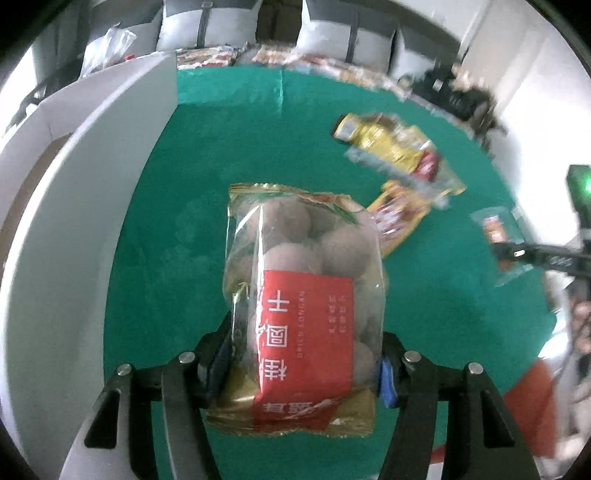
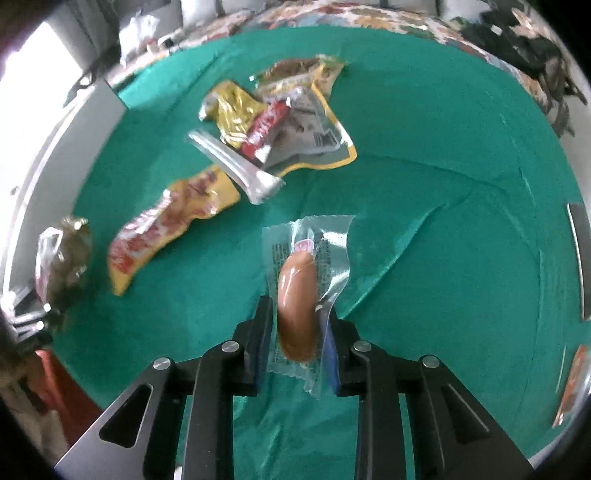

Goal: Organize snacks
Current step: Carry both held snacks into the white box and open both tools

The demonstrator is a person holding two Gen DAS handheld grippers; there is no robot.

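My left gripper [image 1: 304,360] is shut on a clear bag of dried longans with a red label [image 1: 301,295], held above the green cloth [image 1: 207,155]. The same bag [image 2: 61,258] shows at the left edge of the right wrist view. My right gripper [image 2: 297,336] is shut on a sausage in a clear wrapper [image 2: 297,299], lifted off the cloth. Loose snacks lie on the cloth: a yellow-red packet [image 2: 162,229], a clear stick pack [image 2: 236,166], a gold wrapper [image 2: 236,114] and a red bar [image 2: 264,129] on a flat pouch [image 2: 314,125].
A white box wall [image 1: 74,221] rises left of the cloth. The snack pile [image 1: 399,147] lies ahead and right of the left gripper. The right gripper's tool [image 1: 546,254] sits at the right edge. Patterned fabric [image 2: 332,14] borders the cloth at the back.
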